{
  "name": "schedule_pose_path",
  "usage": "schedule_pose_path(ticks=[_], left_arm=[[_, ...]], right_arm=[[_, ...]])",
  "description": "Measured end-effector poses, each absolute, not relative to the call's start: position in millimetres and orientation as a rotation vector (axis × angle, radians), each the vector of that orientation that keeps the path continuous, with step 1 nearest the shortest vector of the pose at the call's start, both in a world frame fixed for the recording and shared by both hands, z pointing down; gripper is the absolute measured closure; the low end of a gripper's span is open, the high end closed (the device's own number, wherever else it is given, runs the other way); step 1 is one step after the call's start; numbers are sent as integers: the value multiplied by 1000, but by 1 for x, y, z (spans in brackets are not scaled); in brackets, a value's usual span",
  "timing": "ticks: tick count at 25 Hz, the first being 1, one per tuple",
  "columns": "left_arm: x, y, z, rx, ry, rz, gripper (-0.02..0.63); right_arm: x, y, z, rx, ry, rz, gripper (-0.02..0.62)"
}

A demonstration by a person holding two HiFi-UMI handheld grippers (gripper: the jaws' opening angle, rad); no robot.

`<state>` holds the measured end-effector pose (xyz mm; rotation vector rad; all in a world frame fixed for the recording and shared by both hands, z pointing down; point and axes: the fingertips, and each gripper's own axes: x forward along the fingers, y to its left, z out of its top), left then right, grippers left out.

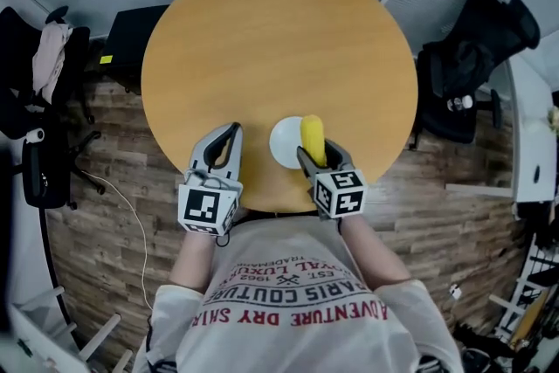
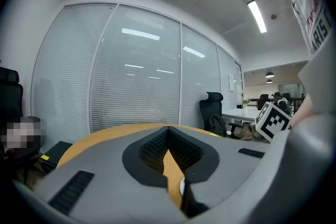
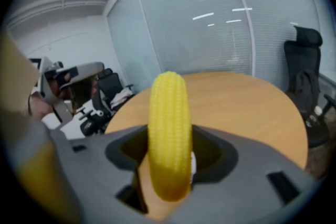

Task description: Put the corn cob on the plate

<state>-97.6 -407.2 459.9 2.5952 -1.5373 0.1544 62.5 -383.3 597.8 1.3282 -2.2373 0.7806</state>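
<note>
A yellow corn cob [image 1: 312, 138] is clamped between the jaws of my right gripper [image 1: 317, 155], lengthwise along them with its far end sticking out. It hangs over the right part of a small white plate [image 1: 284, 142] near the front edge of the round wooden table [image 1: 279, 39]. Whether it touches the plate I cannot tell. In the right gripper view the corn cob [image 3: 169, 134] fills the gap of the right gripper [image 3: 168, 168]. My left gripper [image 1: 232, 134] is to the left of the plate, shut and empty. In its own view the left gripper [image 2: 168, 157] shows only table through a thin slit.
Black office chairs stand off the table at the left [image 1: 39, 100] and at the right [image 1: 476, 57]. A black box [image 1: 131, 35] sits on the floor at the table's back left. A thin cable [image 1: 131, 214] runs over the wooden floor.
</note>
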Motion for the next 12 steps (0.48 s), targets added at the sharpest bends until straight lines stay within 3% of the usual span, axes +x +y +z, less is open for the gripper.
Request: schedule_pose_path(ticks=[12], left_arm=[[-96,-424,519,2572,-1516,305,574]], right_arm=[[48,-392,694,1094,-2072,878,333]])
